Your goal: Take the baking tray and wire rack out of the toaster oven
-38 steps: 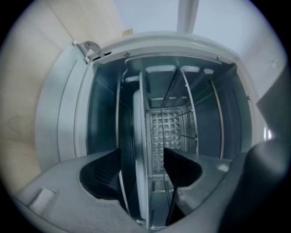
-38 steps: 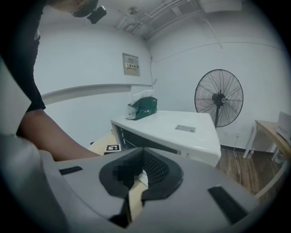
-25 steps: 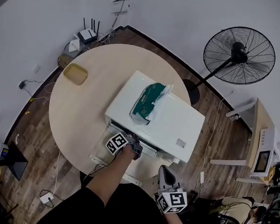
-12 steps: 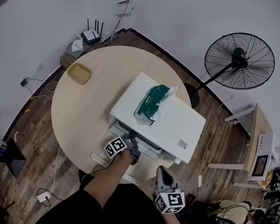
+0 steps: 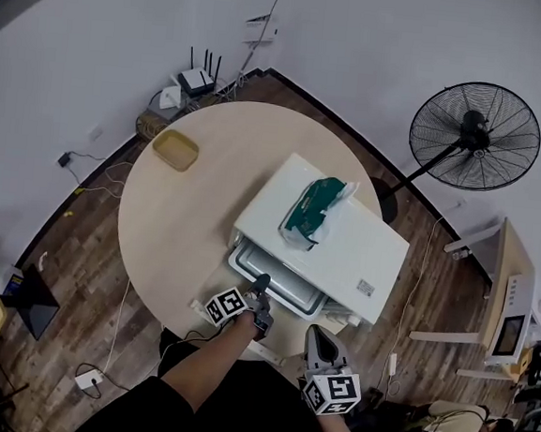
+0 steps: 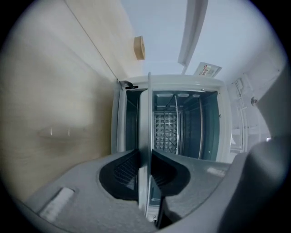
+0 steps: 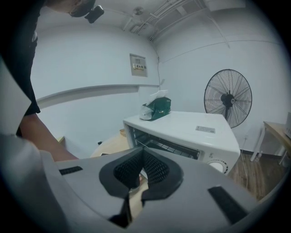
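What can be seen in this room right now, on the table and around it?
table: one, light wood, round, mid-room
toaster oven: one, white, on the table
oven door: one, grey-framed, swung open at the oven's front
wire rack: one, metal, inside the oven
tissue pack: one, green, on the oven's top
small tray: one, yellowish, on the table's far side
fan: one, black, standing on the floor
router: one, white, by the wall
left gripper: one, grey, shut on the oven door
right gripper: one, grey, shut, empty
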